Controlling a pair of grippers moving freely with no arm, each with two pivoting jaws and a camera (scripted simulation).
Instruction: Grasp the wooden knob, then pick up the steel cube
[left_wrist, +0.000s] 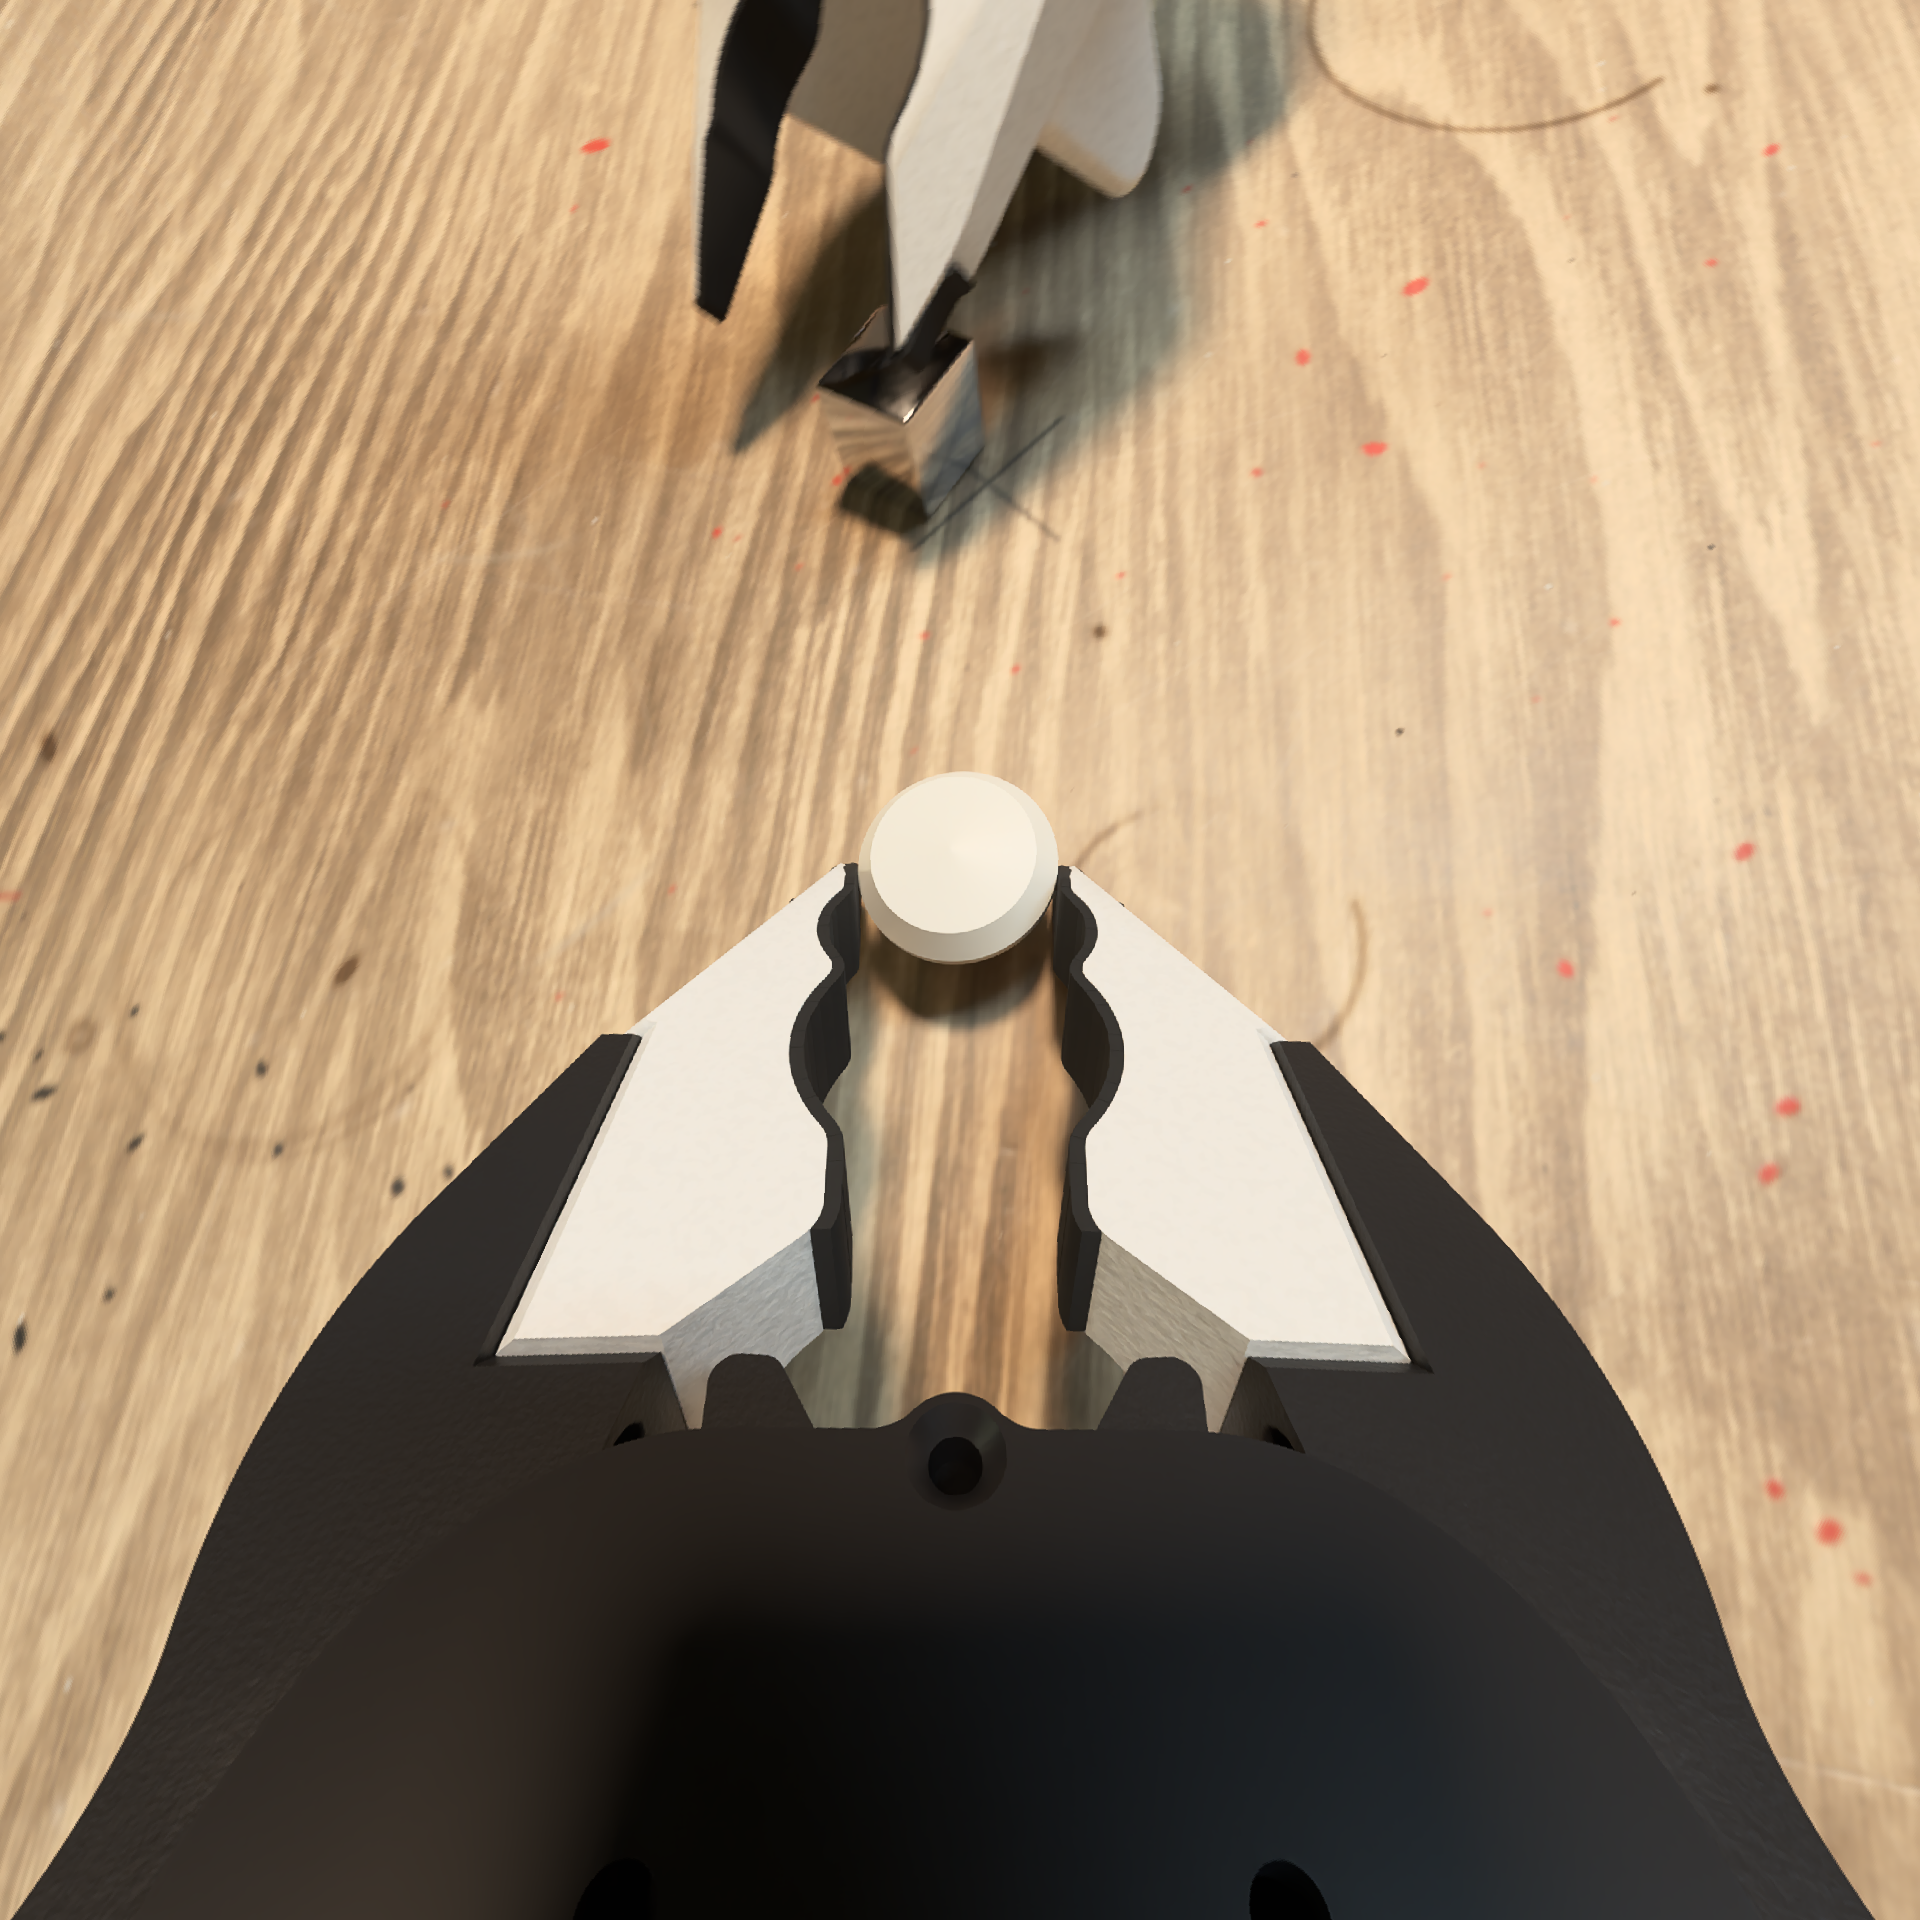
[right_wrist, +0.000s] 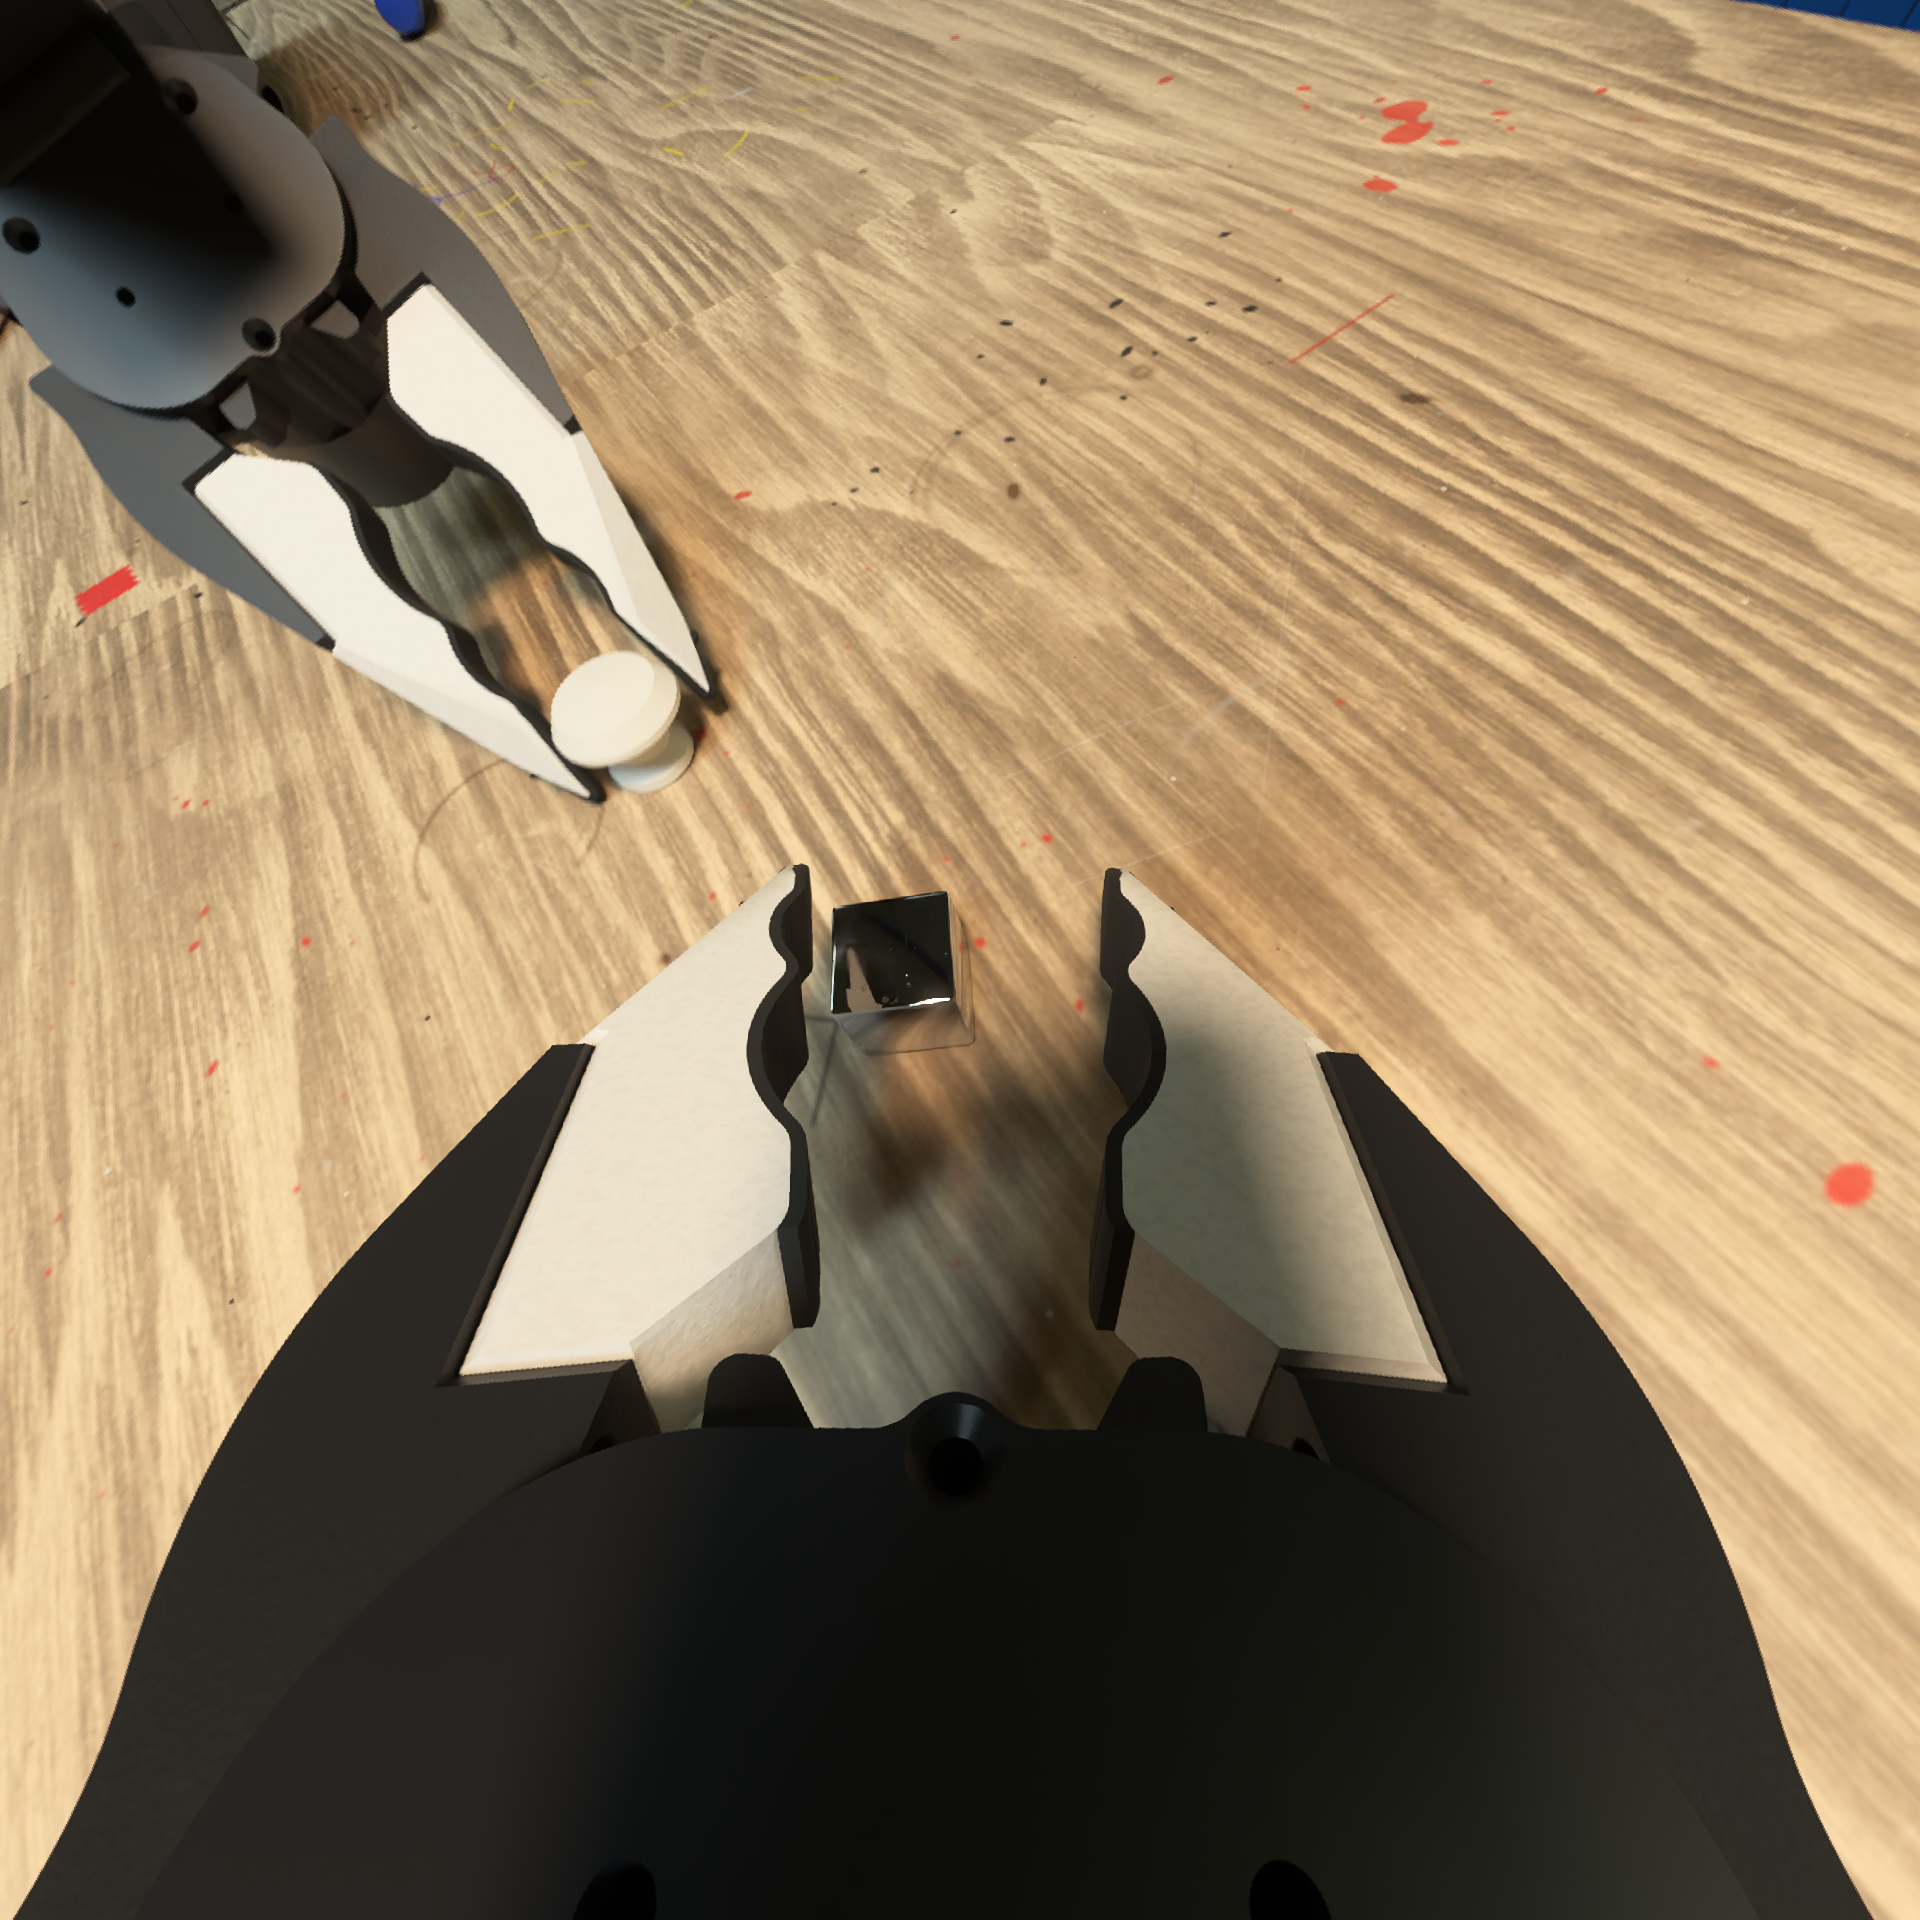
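A pale round wooden knob (left_wrist: 961, 868) stands on the wooden table (left_wrist: 416, 623). My left gripper (left_wrist: 961, 883) is shut on the wooden knob, with both fingertips pressed against its sides. It also shows in the right wrist view (right_wrist: 655, 743) with the knob (right_wrist: 613, 707) at its tips. A small shiny steel cube (right_wrist: 899, 961) sits on the table between the fingers of my right gripper (right_wrist: 956, 888), close to the left finger and apart from the right one. The right gripper is open. In the left wrist view the right gripper (left_wrist: 831, 312) stands over the cube (left_wrist: 904, 416).
The table top (right_wrist: 1351, 623) bears red paint spots and dark specks. A small blue thing (right_wrist: 405, 12) lies at the far edge, and a blue strip (right_wrist: 1849, 6) shows at the far right corner.
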